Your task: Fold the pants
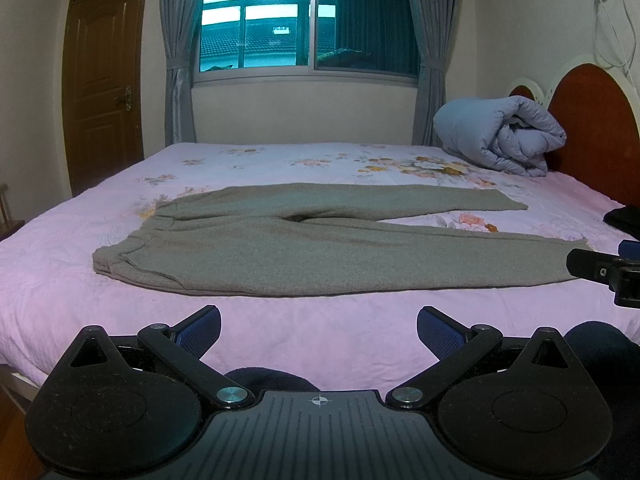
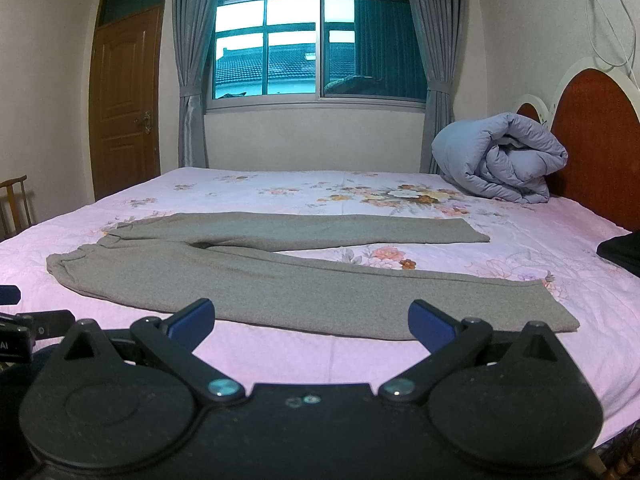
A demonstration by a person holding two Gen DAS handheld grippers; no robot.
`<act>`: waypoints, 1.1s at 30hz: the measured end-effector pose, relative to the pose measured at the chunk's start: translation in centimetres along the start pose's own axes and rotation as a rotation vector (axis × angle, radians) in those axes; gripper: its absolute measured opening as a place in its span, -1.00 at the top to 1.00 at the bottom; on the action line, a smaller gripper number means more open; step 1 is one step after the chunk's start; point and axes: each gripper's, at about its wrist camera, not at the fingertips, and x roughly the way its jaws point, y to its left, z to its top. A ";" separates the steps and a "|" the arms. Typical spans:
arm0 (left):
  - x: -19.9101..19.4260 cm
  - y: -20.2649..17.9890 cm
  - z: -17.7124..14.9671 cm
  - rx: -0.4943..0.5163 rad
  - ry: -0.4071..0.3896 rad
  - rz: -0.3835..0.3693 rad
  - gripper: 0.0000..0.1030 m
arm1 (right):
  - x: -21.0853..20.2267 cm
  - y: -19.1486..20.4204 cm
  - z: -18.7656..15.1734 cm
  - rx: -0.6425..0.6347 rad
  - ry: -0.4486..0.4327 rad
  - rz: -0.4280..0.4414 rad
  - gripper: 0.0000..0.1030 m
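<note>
The left gripper (image 1: 318, 330) sits low at the bottom centre of its own view, level and pointing across the bed (image 1: 60, 280), its blue-padded fingers (image 1: 200, 326) spread wide with nothing between them. They hover short of the near edge of the grey pants (image 1: 280, 256), not touching the fabric. The right gripper (image 2: 312, 322) holds the same pose in its view: jaws wide apart and empty, fingertips just at the near edge of the pants (image 2: 256, 284); whether they touch the cloth cannot be told.

The pants lie flat across the middle of the pink floral sheet, waistband toward the left of the frame, two legs running right in a narrow V.

At the right edge of the left wrist view, part of the right gripper (image 1: 600, 274) pokes in, mostly cut off. A dark item (image 2: 620, 252) at the right edge of the bed is cropped and cannot be identified. A rolled blue-grey duvet (image 1: 500, 140) rests at the upper right against the headboard (image 1: 592, 128).
</note>
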 end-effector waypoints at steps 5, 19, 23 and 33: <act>0.0 0.0 0.0 0.000 0.000 0.000 -1.00 | 0.0 0.0 0.0 0.000 0.001 0.000 -0.89; 0.0 0.1 -0.1 0.003 0.003 0.002 -1.00 | 0.0 0.0 0.0 -0.001 0.004 0.000 -0.89; 0.1 0.1 -0.1 0.004 0.004 0.000 -1.00 | -0.2 -0.2 -0.3 -0.002 0.005 0.000 -0.89; 0.1 0.1 -0.1 0.004 0.005 0.000 -1.00 | -0.1 0.0 0.0 -0.002 0.006 -0.001 -0.89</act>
